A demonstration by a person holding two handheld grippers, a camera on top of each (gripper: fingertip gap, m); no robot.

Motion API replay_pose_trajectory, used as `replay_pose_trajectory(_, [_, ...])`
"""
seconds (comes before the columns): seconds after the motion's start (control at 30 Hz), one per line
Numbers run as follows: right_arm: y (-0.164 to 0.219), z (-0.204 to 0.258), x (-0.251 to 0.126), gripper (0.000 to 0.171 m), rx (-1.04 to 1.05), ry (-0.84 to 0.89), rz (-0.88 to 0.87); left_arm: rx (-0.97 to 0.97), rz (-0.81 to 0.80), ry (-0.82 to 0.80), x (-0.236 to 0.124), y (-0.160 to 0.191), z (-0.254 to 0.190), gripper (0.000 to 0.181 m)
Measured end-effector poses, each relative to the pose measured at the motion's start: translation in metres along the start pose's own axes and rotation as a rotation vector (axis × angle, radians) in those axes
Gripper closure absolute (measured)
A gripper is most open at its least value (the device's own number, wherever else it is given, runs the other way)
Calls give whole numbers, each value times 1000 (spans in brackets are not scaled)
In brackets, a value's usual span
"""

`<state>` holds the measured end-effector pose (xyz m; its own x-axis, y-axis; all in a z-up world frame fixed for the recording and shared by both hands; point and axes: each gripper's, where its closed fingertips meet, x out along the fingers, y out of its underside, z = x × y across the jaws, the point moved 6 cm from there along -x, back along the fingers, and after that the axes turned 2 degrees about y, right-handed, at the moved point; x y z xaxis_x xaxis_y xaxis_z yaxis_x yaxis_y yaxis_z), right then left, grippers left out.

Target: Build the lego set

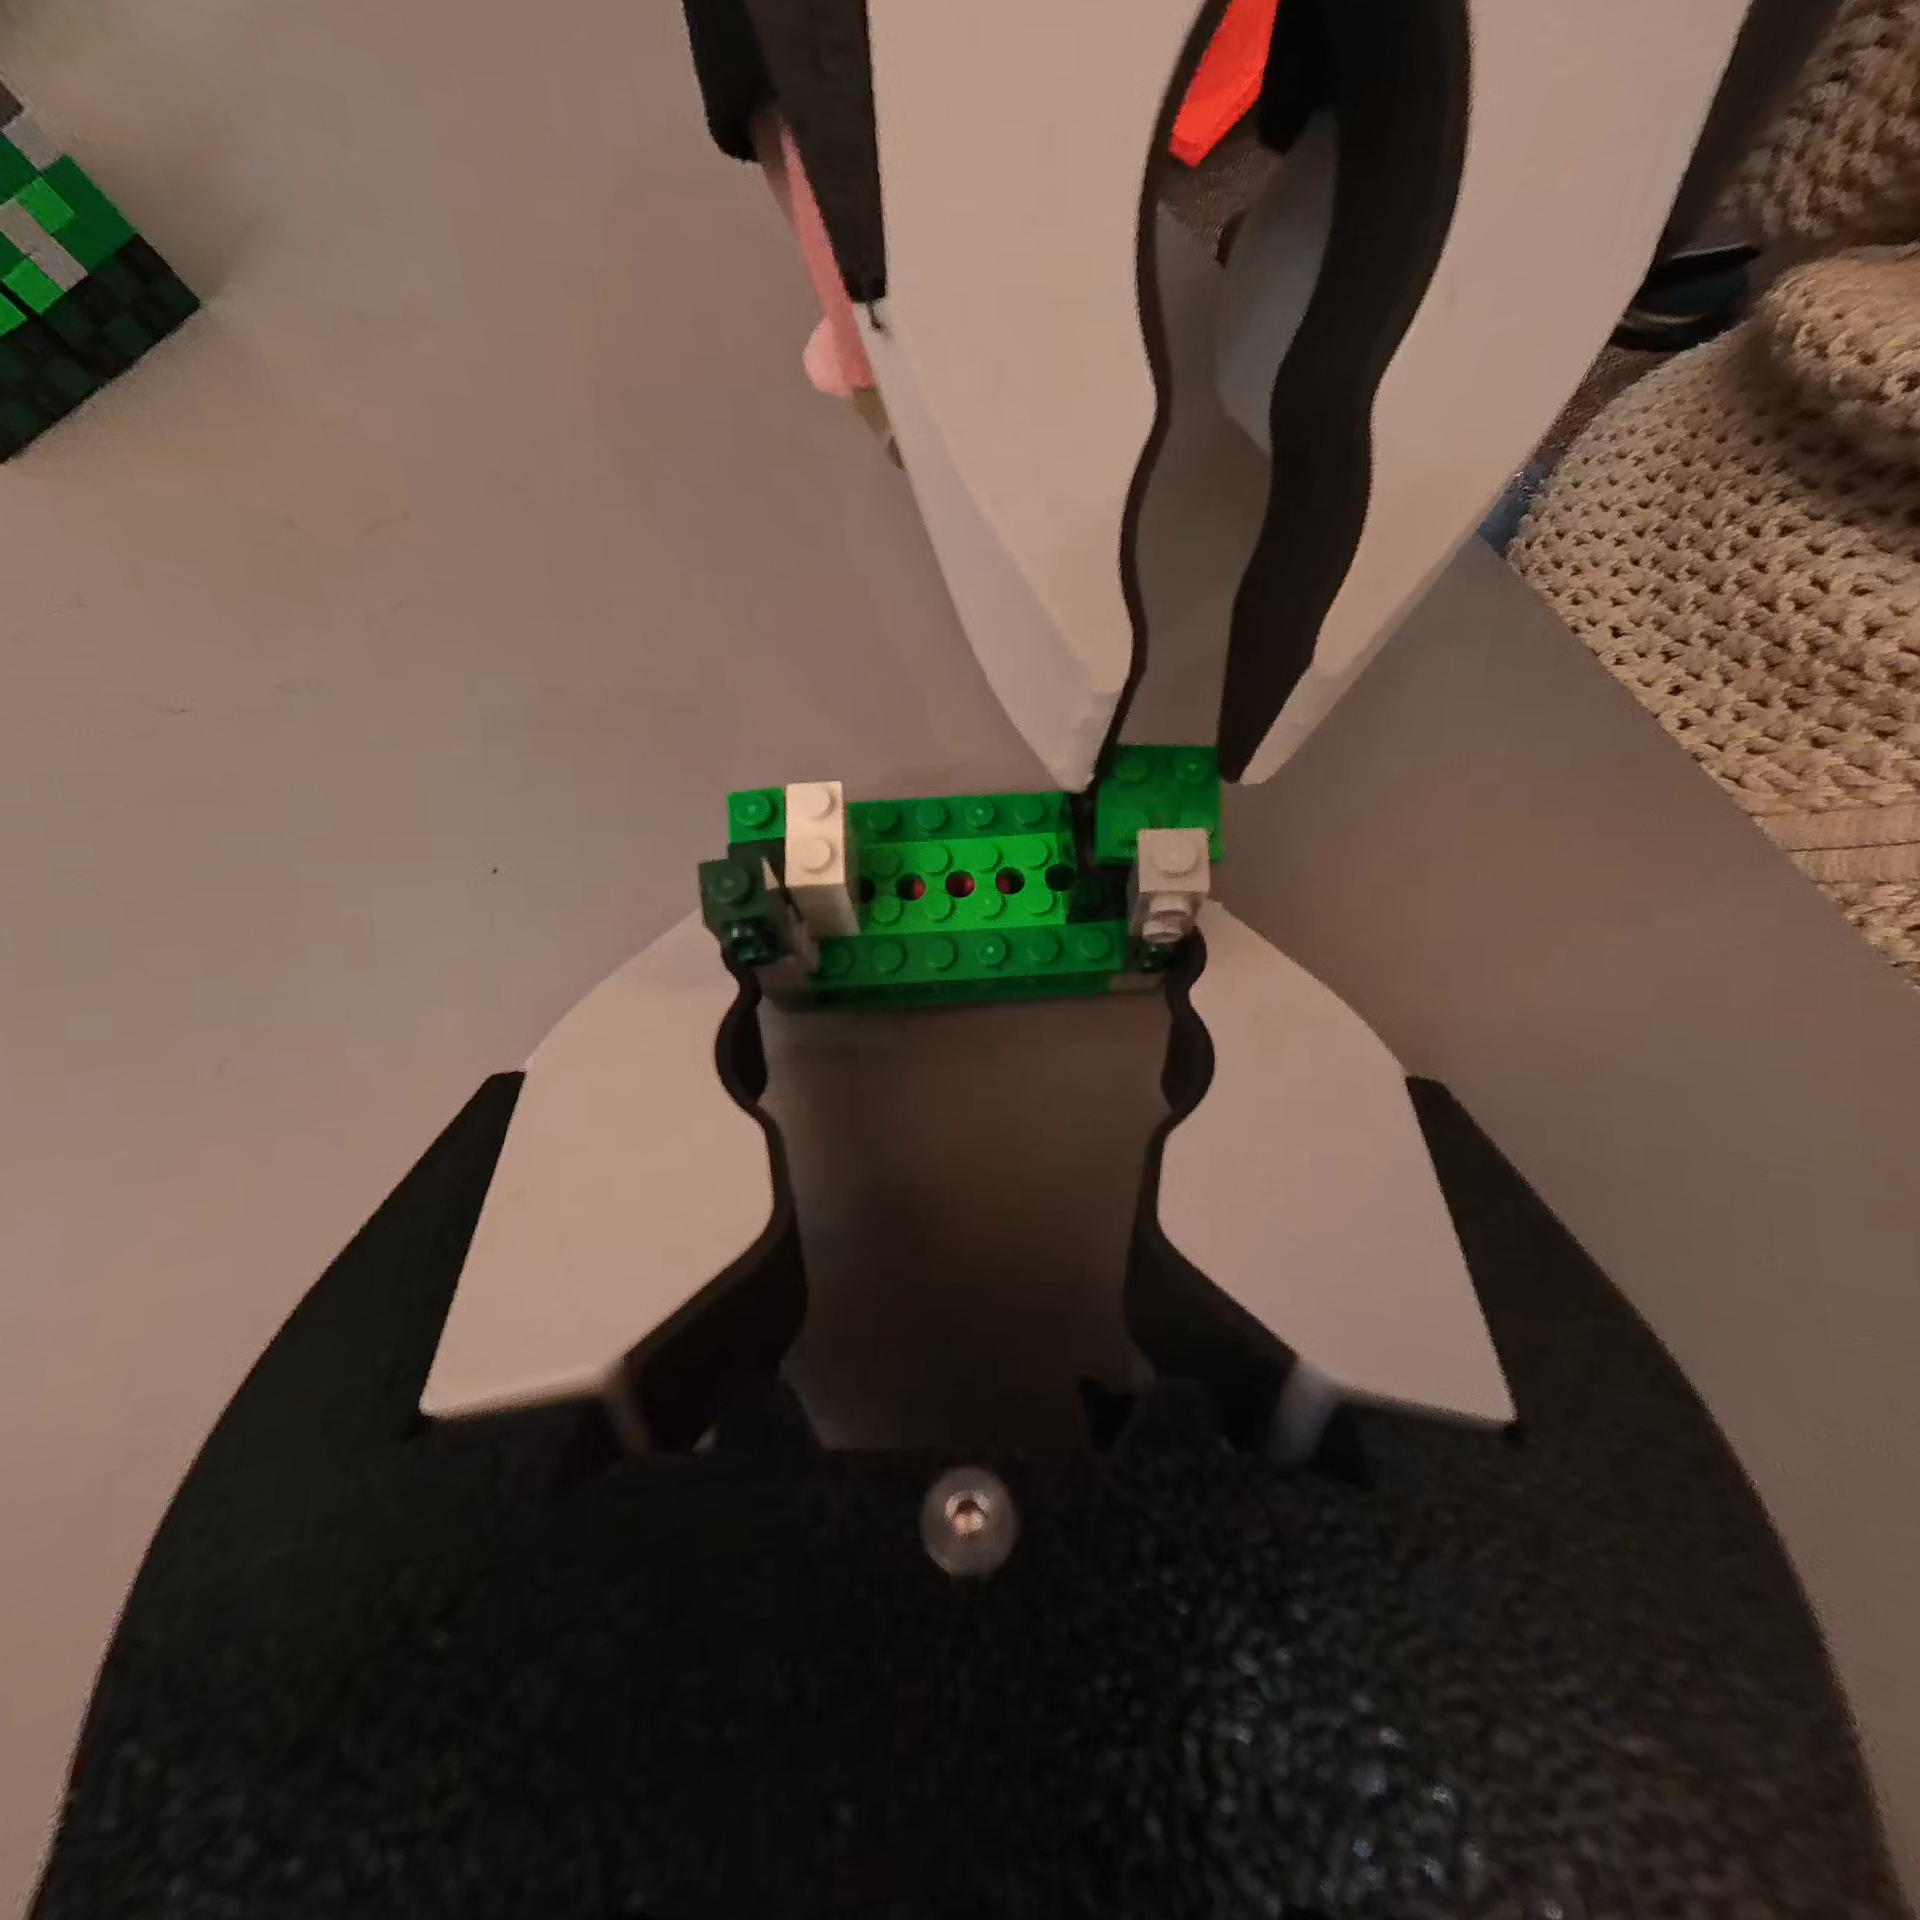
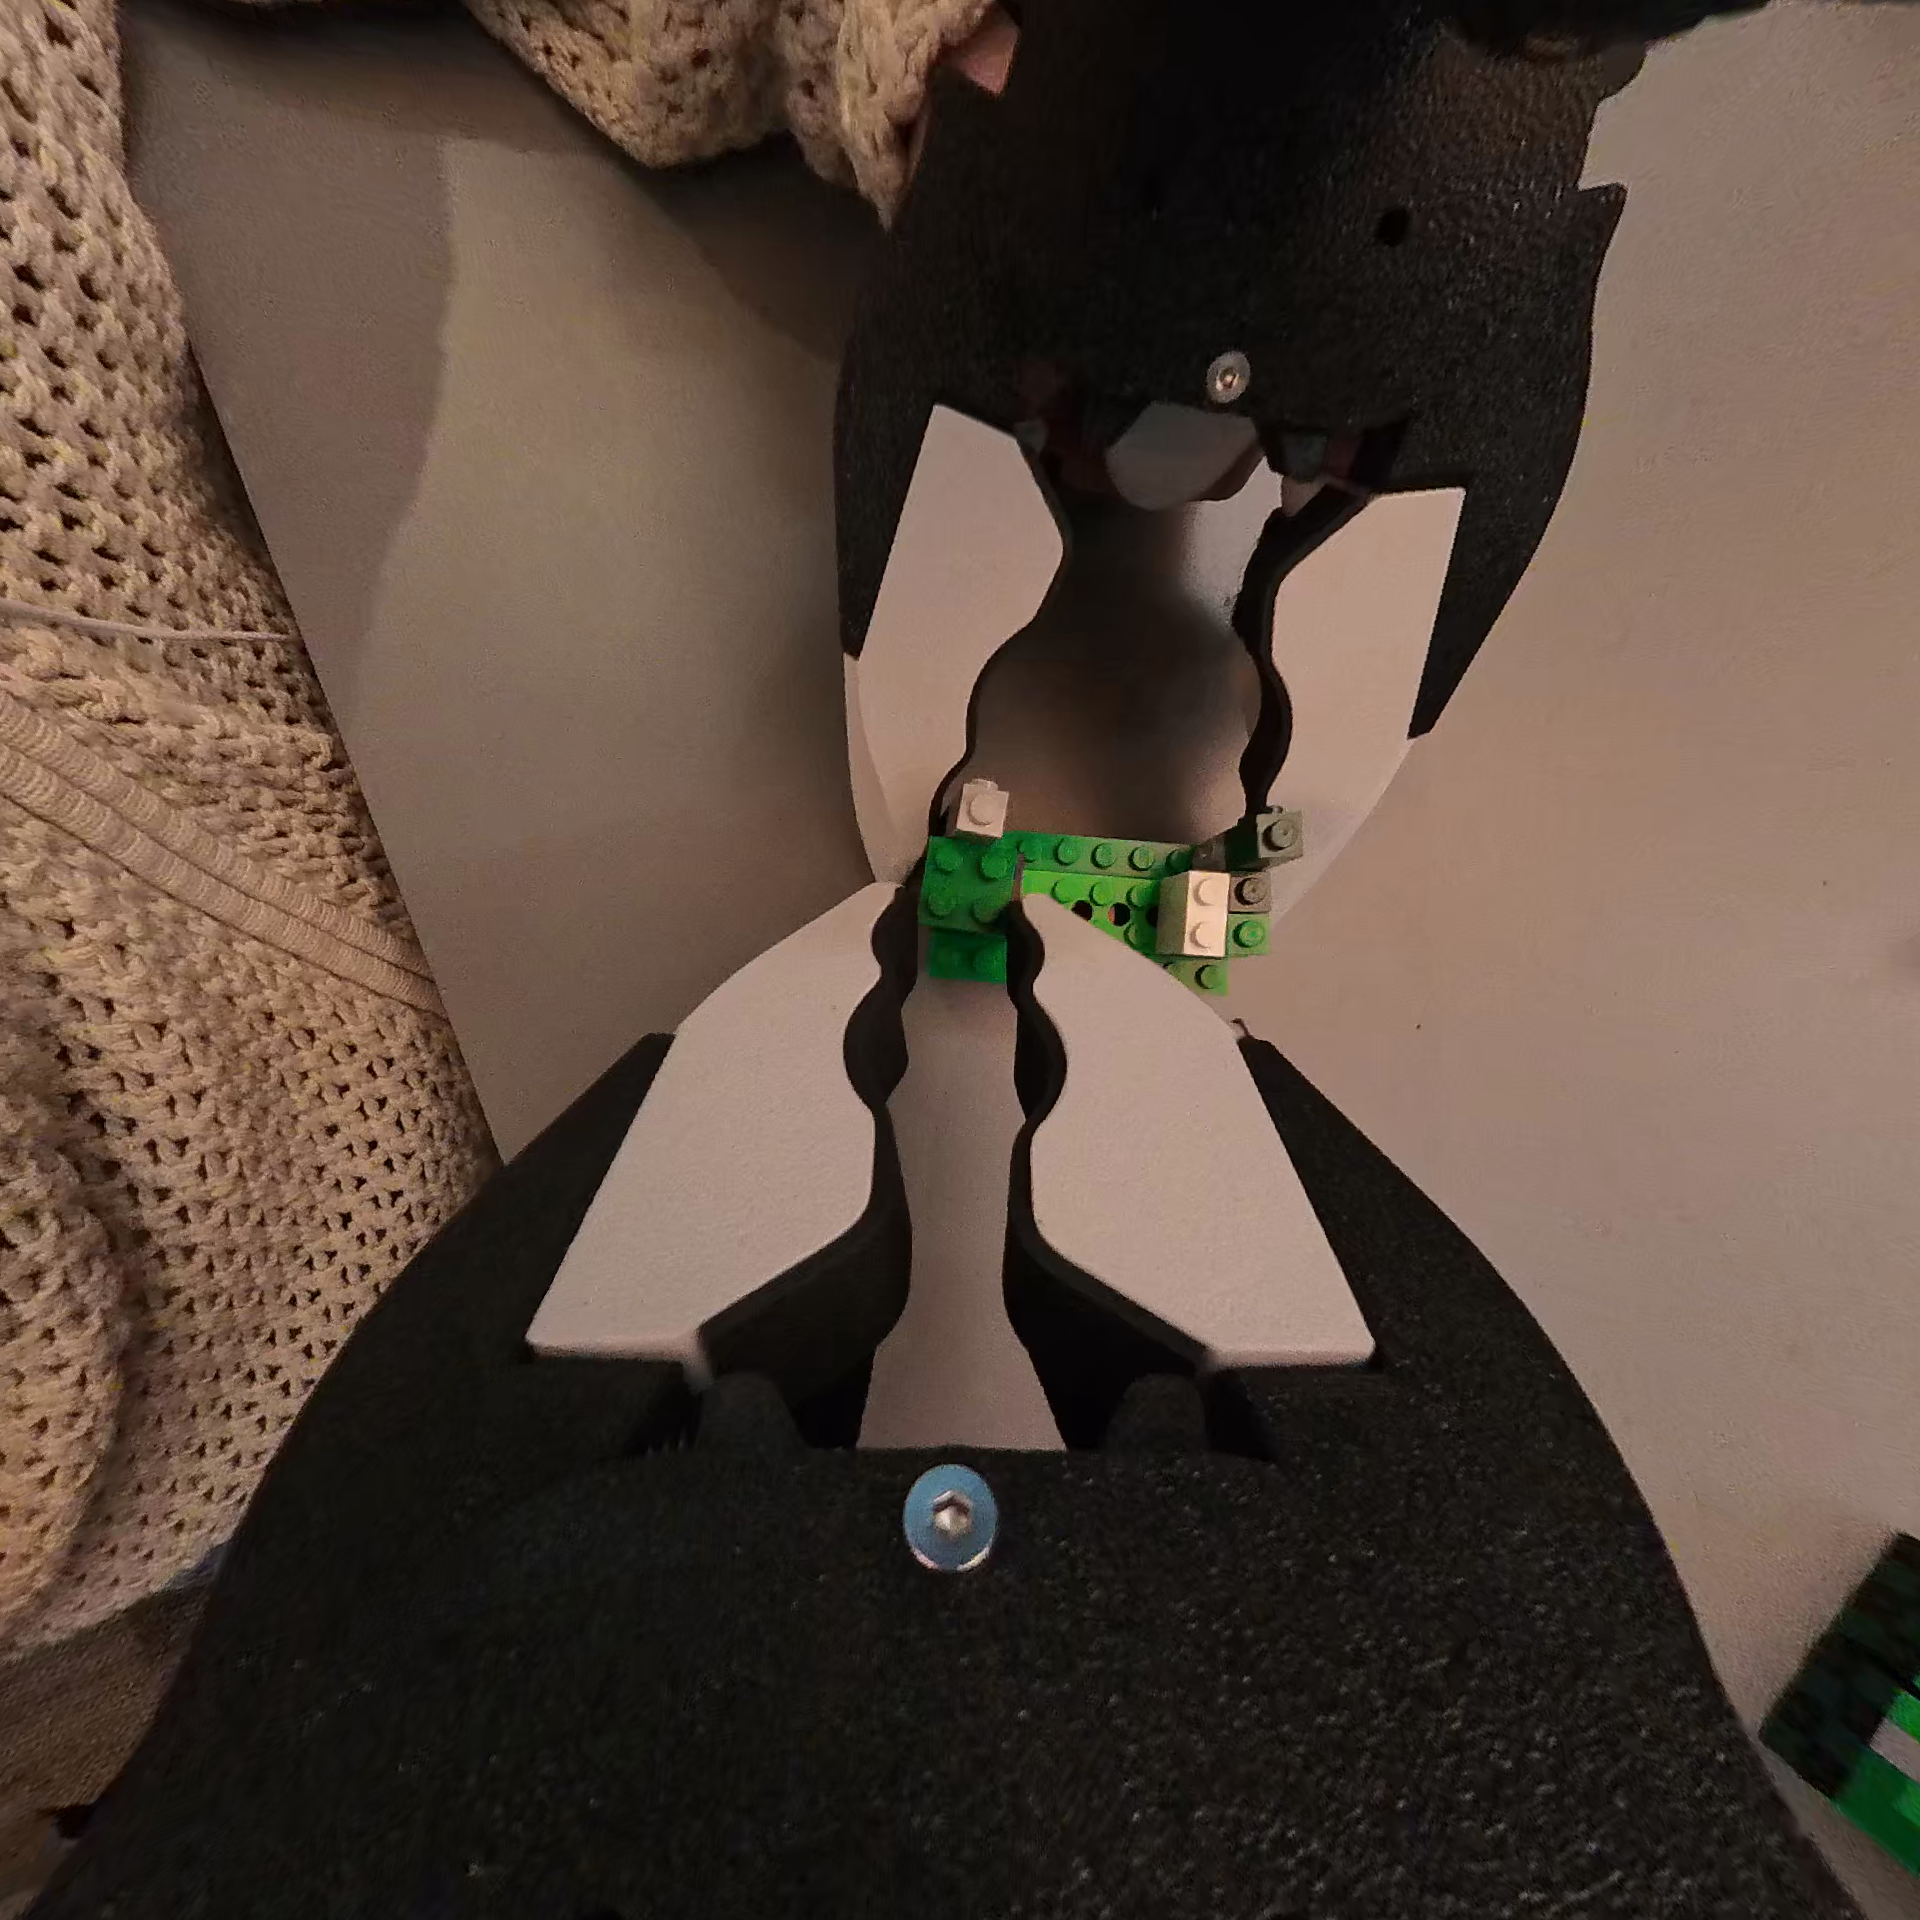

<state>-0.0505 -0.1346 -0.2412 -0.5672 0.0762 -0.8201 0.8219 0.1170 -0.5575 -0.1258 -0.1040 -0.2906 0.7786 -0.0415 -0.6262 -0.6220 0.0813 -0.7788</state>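
The left claw [image 1: 961, 961] grips the green lego build [image 1: 940, 894] across its width, one fingertip against each end, so the build sits clamped between the tips just above the pale worktop [image 1: 364, 675]. The build is a layered slab of bright green plates with a row of round holes along its middle. A white brick [image 1: 821, 857] stands on its left part, a dark green piece [image 1: 732, 899] clings to the left end, and a small grey piece [image 1: 1169, 878] sits at the right end, close to the right fingertip.

The right claw [image 1: 1158, 774] reaches in from the far side and pinches a small green plate [image 1: 1158, 795] at the build's far right corner. Whether that plate is already pressed home onto the build cannot be told.

From the right wrist view the same scene appears mirrored: the right claw [image 2: 966, 914] closes narrowly on the green plate [image 2: 966, 883], and the left claw [image 2: 1117, 821] holds the build [image 2: 1101, 883] from the far side.

A second model [image 1: 62, 270] of dark and bright green bricks rests on the worktop at the far left of the left wrist view, well apart from the build. Beige knitted fabric [image 1: 1714, 520] lies past the worktop's right edge.
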Motion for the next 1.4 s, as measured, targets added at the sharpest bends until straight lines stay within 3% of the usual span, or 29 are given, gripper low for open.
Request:
replay_pose_trajectory(0.47, [0, 1, 3, 154, -1, 7, 5, -2, 7, 11, 1, 0, -1, 106])
replay_pose_trajectory(0.7, [0, -1, -5, 141, -18, 76, -13, -46, -21, 7, -2, -1, 2, 106])
replay_pose_trajectory(0.8, [1, -2, -17, 136, -89, 200, -79, -106, -66, -15, -12, -7, 9, 106])
replay_pose_trajectory(0.93, [1, -1, -23, 125, -286, 492, -163, -170, -138, -53, -31, -19, 17, 106])
replay_pose_trajectory(1.13, [-4, 4, -9, 102, -664, 930, -66, -245, -147, -78, -45, -30, 19, 106])
replay_pose_trajectory(1.27, [-12, 3, -5, 100, -772, 1046, -69, -292, -151, -64, -47, -31, 19, 106])
replay_pose_trajectory(1.4, [-15, 2, 0, 108, -833, 1052, -34, -320, -164, -49, -49, -33, 19, 106])
